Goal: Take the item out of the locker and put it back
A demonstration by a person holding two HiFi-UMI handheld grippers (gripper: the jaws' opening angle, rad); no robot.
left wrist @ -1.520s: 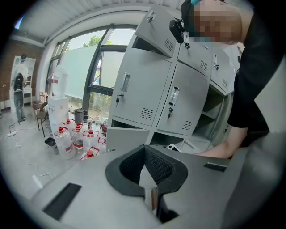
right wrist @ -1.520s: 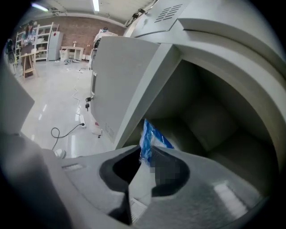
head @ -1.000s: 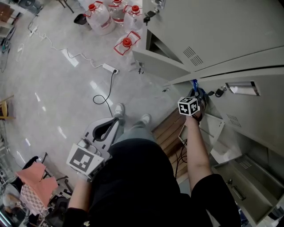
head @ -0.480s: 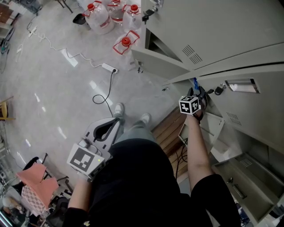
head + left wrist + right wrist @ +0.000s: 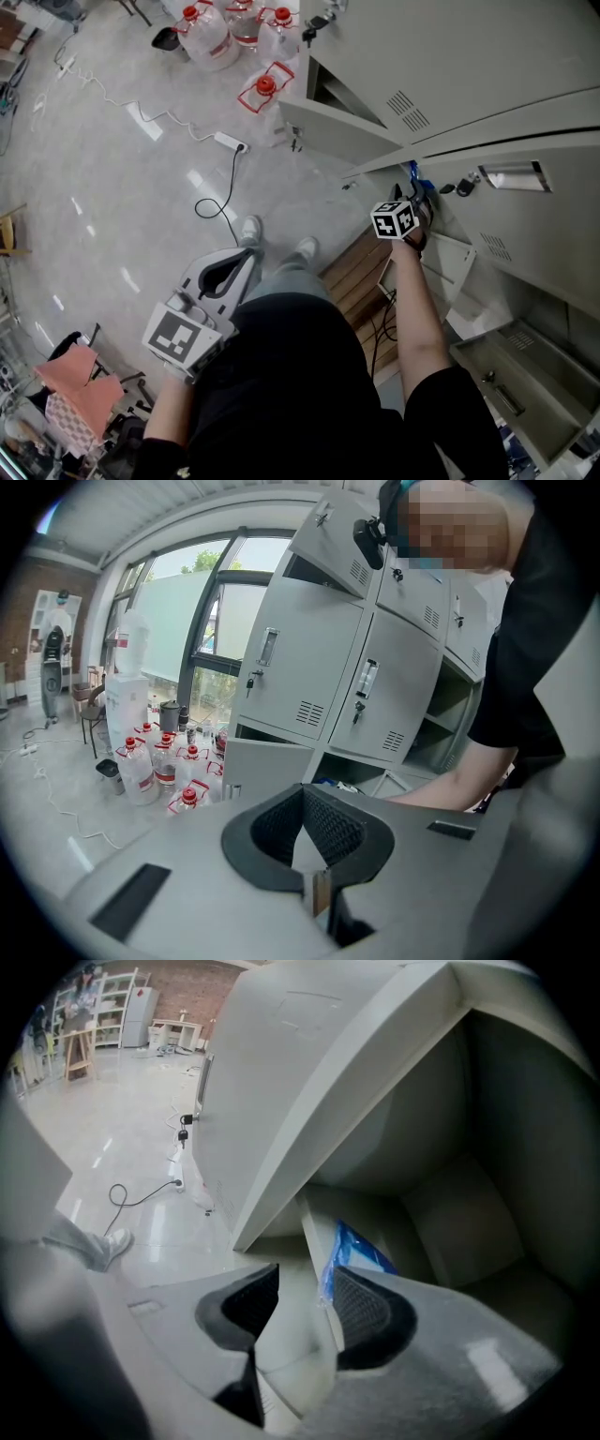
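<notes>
At the locker mouth, right claw is roughly half open w/ nothing gripped. Its jaws have just been opening, and only the locker's pale front edge runs up between the pads. The blue-and-white packet lies inside the locker, just past the tip of the jaw on that view's right. It's near that pad, but the pad isn't pressing on it. The marker cube on this claw sits right at the compartment opening, under the swung-out locker door.

Left claw is parked low by the person's hip. Its tips are together w/ nothing in them, and it's well apart from the locker.

Progress, as a guess: the packet is in the compartment and free of both claws. So it's either freshly set back, w/ only pulling the arm out and maybe shutting the door left, or not yet picked up. Can't tell which from this alone.

Writing: none legible. The packet has a white panel, but its print is too small to read. The cube shows only black/white square markers. The red-capped water jugs on the floor have labels that are unreadable from here.
</notes>
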